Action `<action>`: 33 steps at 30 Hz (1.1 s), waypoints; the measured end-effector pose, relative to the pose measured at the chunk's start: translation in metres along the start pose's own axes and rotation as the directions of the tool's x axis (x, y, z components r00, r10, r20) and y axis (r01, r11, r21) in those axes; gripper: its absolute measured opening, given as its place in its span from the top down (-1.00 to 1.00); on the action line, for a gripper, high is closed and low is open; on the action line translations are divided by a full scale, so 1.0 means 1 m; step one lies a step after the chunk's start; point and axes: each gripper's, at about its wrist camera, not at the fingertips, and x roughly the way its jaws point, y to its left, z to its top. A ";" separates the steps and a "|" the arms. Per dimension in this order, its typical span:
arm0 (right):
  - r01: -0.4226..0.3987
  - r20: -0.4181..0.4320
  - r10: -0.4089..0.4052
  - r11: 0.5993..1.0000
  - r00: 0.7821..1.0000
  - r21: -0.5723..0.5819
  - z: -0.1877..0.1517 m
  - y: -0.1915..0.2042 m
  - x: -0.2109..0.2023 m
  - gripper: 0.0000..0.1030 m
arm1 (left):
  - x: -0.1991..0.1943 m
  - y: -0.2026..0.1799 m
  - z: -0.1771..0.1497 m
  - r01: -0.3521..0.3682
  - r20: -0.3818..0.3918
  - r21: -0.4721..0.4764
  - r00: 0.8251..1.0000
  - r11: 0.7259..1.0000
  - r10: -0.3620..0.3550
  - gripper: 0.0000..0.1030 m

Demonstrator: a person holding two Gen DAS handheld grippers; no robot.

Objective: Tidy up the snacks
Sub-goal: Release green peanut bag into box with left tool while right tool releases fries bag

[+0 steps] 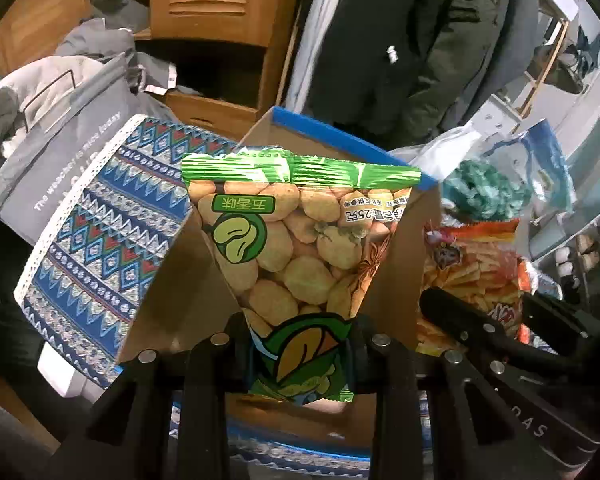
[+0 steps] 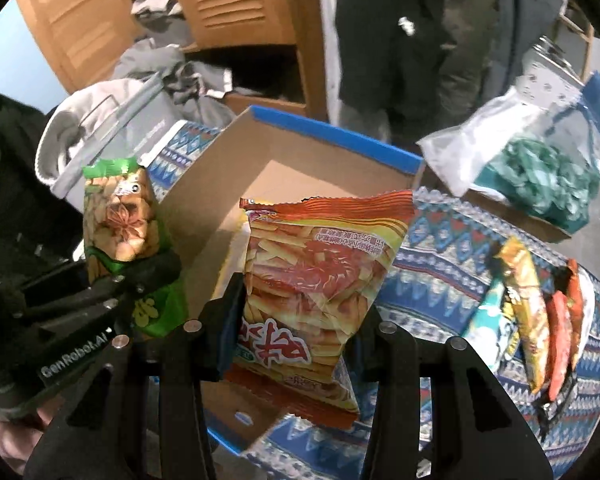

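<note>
Over the open cardboard box (image 2: 284,184), both packets hang in the air, one per hand. Left hand-held gripper (image 1: 300,344) is closed on the lower part of the green bean-snack packet (image 1: 300,232), which stands upright between the fingers, print upside down. Right hand-held gripper (image 2: 296,340) is likewise pinched on the orange crisp-stick packet (image 2: 320,272), held by its lower half. In the right wrist view the left tool sits just beside, to the left, at about the same height.

Step in hand, by my reading: carrying snacks to the box, not yet let go. Box has a blue rim and sits on the bench (image 2: 452,256) under a patterned blue cloth. Next move likely calls for lowering each packet past the rim and opening the fingers, one side at a time so the two tools do not crowd each other. Thin foil may cling to a pad on release.

Further snacks (image 2: 540,320) lie in a loose pile on the cloth to the right, well apart from the box; probably still to sort.

Hard to make out: most of the box floor is masked by the packets, so I cannot tell what already lies inside. Bottom seams of both packets are partly hidden by the fingers. A clear bag with teal yarn-like stuff (image 2: 540,172) behind is blurred. Pile count is uncertain.
</note>
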 end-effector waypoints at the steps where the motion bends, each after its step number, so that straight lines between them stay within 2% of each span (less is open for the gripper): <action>1: -0.003 -0.005 0.003 1.000 1.000 -0.005 0.001 0.003 0.003 0.16 | 0.002 0.003 -0.001 -0.008 -0.003 0.000 1.000 1.000 0.008 0.38; 12: -0.046 -0.058 0.045 0.999 0.997 -0.011 0.005 0.016 0.027 0.14 | 0.014 0.018 -0.003 -0.047 -0.034 -0.004 0.998 0.999 0.047 0.38; 16: -0.036 -0.045 0.036 0.999 0.998 -0.012 0.005 0.016 0.025 -0.04 | 0.015 0.019 -0.003 -0.064 -0.030 -0.001 0.998 0.998 0.064 0.19; 17: -0.037 -0.041 0.036 0.999 0.999 -0.011 0.006 0.015 0.024 -0.07 | 0.014 0.018 -0.003 -0.068 -0.026 -0.002 0.997 0.998 0.067 0.08; 19: -0.032 -0.028 0.032 0.999 0.999 -0.002 0.007 0.011 0.019 -0.13 | 0.012 0.018 -0.002 -0.068 -0.016 -0.005 0.998 0.998 0.068 -0.04; 23: -0.021 -0.004 0.021 1.000 1.000 0.008 0.009 0.003 0.009 -0.22 | 0.008 0.015 -0.002 -0.073 -0.006 0.004 0.997 0.997 0.073 -0.05; 25: -0.016 0.005 0.016 1.000 1.000 0.008 0.008 0.000 0.005 -0.29 | 0.007 0.013 -0.003 -0.073 -0.004 0.011 0.997 0.997 0.073 -0.12; 33: 0.009 0.016 -0.009 1.000 1.000 -0.005 -0.004 -0.016 -0.011 -0.30 | 0.001 -0.012 -0.009 -0.029 -0.007 0.056 1.000 0.998 0.030 -0.16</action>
